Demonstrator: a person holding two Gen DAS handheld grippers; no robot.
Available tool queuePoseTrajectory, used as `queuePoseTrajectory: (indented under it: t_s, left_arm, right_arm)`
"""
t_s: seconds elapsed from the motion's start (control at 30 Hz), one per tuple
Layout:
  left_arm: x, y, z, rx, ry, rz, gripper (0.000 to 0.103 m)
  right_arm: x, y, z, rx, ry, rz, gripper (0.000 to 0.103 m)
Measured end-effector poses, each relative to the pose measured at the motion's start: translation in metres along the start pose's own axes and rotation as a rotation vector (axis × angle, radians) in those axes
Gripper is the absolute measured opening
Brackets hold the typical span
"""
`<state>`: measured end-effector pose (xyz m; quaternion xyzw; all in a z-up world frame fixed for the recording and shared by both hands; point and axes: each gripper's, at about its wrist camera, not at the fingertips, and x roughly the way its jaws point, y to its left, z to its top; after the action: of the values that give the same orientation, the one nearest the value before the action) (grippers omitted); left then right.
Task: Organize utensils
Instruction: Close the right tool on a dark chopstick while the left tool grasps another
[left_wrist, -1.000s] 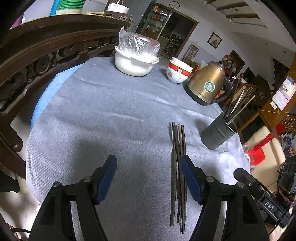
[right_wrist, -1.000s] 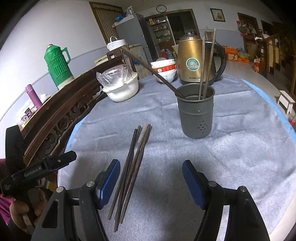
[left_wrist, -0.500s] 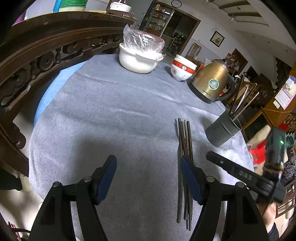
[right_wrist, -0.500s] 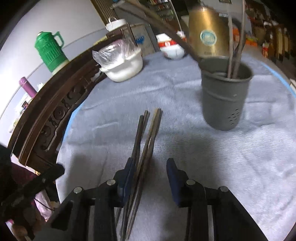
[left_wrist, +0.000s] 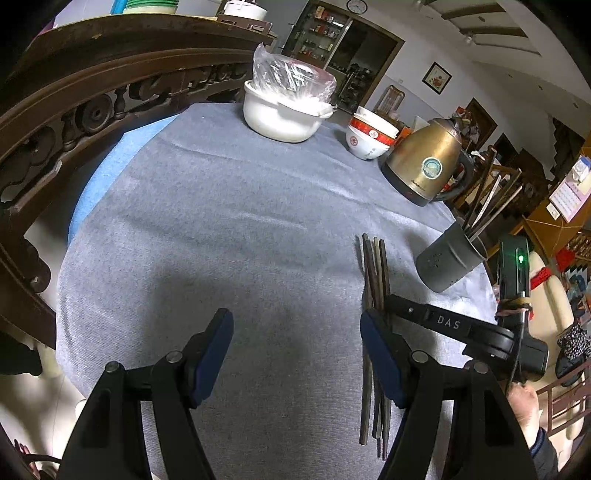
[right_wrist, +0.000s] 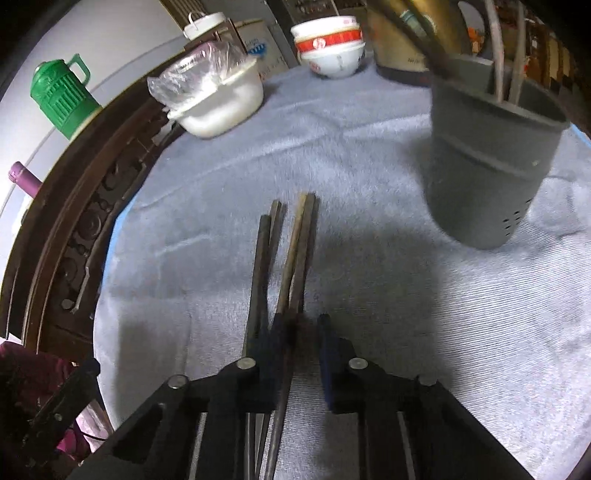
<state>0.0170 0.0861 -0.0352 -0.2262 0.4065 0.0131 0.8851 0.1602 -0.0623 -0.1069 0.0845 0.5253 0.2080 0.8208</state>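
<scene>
Several dark chopsticks (left_wrist: 373, 273) lie side by side on the grey tablecloth (left_wrist: 229, 236); they also show in the right wrist view (right_wrist: 295, 251). A grey utensil holder (left_wrist: 445, 260) with several chopsticks in it stands to their right, close in the right wrist view (right_wrist: 487, 162). My right gripper (right_wrist: 298, 328) is low over the chopsticks, jaws narrowed around two of them with a small gap left. It shows in the left wrist view (left_wrist: 384, 301). My left gripper (left_wrist: 295, 332) is open and empty, left of the chopsticks.
A white pot covered in plastic (left_wrist: 284, 110), stacked red and white bowls (left_wrist: 369, 138) and a gold kettle (left_wrist: 424, 162) stand at the table's far side. A carved wooden chair back (left_wrist: 74, 110) curves along the left. A green thermos (right_wrist: 61, 96) stands behind it.
My right gripper has dropped down onto the chopsticks and its jaws have narrowed from wide open to a small gap around them. My left gripper has stayed open, drifting slightly.
</scene>
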Motion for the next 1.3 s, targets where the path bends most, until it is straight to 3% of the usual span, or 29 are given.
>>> queuePoseTrajectory:
  t_s: [0.07,0.2,0.47,0.7,0.9,1.07,1.17,1.3]
  left_arm:
    - [0.0,0.0,0.001,0.001,0.0,0.003,0.072]
    - [0.005,-0.006,0.002,0.016,0.027,0.009,0.072]
    - [0.042,-0.042,0.003,0.139,0.169,0.041,0.072]
    - [0.055,-0.065,0.01,0.181,0.193,0.055,0.072]
    - [0.088,-0.092,0.031,0.204,0.255,0.093,0.07]
    - [0.119,-0.1,0.042,0.186,0.34,0.141,0.048]
    - [0.132,-0.101,0.044,0.164,0.395,0.139,0.007]
    - [0.129,-0.096,0.047,0.145,0.422,0.098,0.006]
  right_arm:
    - [-0.003,0.001,0.0,-0.008,0.002,-0.008,0.006]
    - [-0.01,-0.01,-0.002,0.001,0.007,-0.034,0.006]
    - [-0.009,-0.025,0.0,0.023,0.05,-0.008,0.012]
    - [-0.011,-0.027,-0.002,-0.009,0.035,-0.039,0.009]
    - [-0.024,-0.045,-0.013,-0.003,0.029,-0.031,0.009]
    - [-0.025,-0.049,-0.015,0.002,0.022,-0.01,0.009]
    - [-0.027,-0.051,-0.016,-0.004,0.018,-0.003,0.009]
    - [-0.028,-0.053,-0.017,-0.001,0.018,0.015,0.009]
